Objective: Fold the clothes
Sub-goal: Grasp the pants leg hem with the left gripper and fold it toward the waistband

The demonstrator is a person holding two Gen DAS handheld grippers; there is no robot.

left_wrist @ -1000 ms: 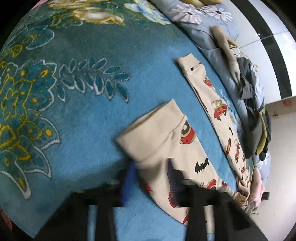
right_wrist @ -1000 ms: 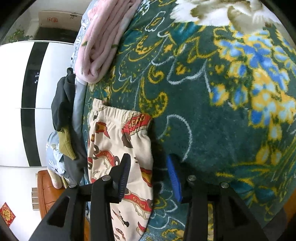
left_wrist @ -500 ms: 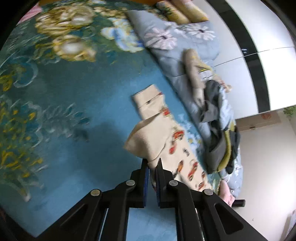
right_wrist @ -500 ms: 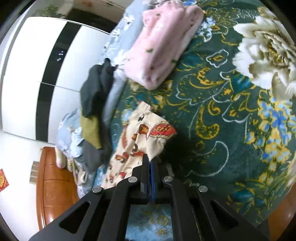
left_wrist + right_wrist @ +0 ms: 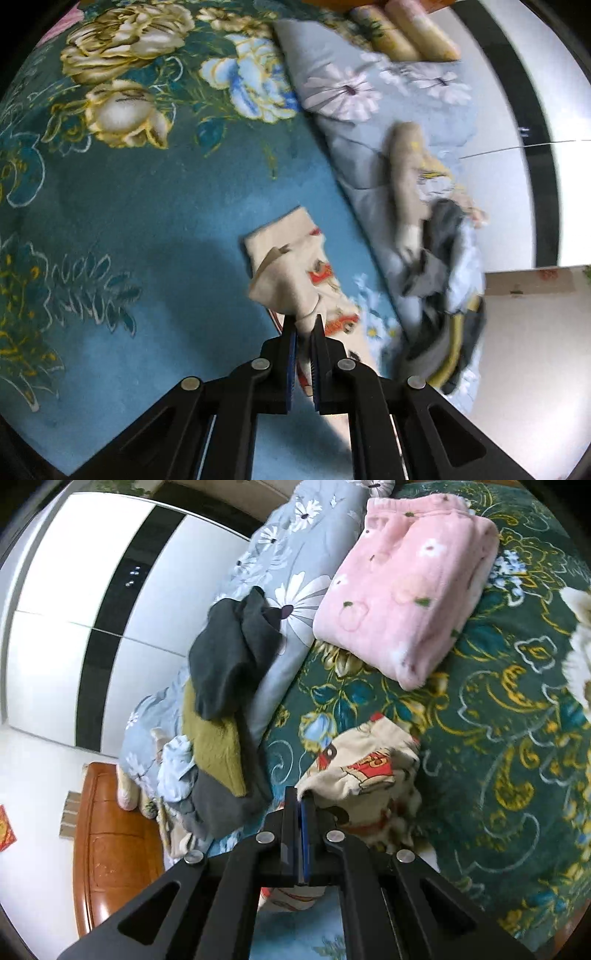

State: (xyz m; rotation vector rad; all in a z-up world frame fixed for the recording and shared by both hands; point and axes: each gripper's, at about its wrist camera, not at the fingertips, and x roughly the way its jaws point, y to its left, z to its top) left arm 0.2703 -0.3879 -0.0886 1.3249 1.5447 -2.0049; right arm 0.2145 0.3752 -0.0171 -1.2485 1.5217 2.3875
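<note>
Figure: Paired lift of a garment during folding. Nearest the left wrist camera, the left gripper (image 5: 303,326) is pinching a bunched leg end of the cream printed trousers (image 5: 295,273), its jaws drawn narrow with cloth filling the gap between the blue pads. In the right wrist view, the right gripper (image 5: 300,805) is clamping the waistband end of the same trousers (image 5: 364,771), jaws pressed almost together on a thin edge of fabric. The gripped parts are hanging raised and crumpled above the teal floral blanket (image 5: 147,206), while the other cuff is lying flat on it just beyond the left gripper.

Judged from this, a fold of the trousers is under way, though which fold cannot be told. Doing it well is likely requiring both ends to be carried level and at matching pace, with the cloth kept lightly taut so that the raised layer is laid edge to edge over the flat one instead of landing in a heap. The thin hold at the right gripper is looking liable to slip under a sharp pull.

Further off, a folded pink fleece (image 5: 406,579) is resting on the blanket, and a loose pile of dark clothes (image 5: 225,657) is lying on the grey flowered quilt (image 5: 354,92) beside a white wardrobe (image 5: 92,609).
</note>
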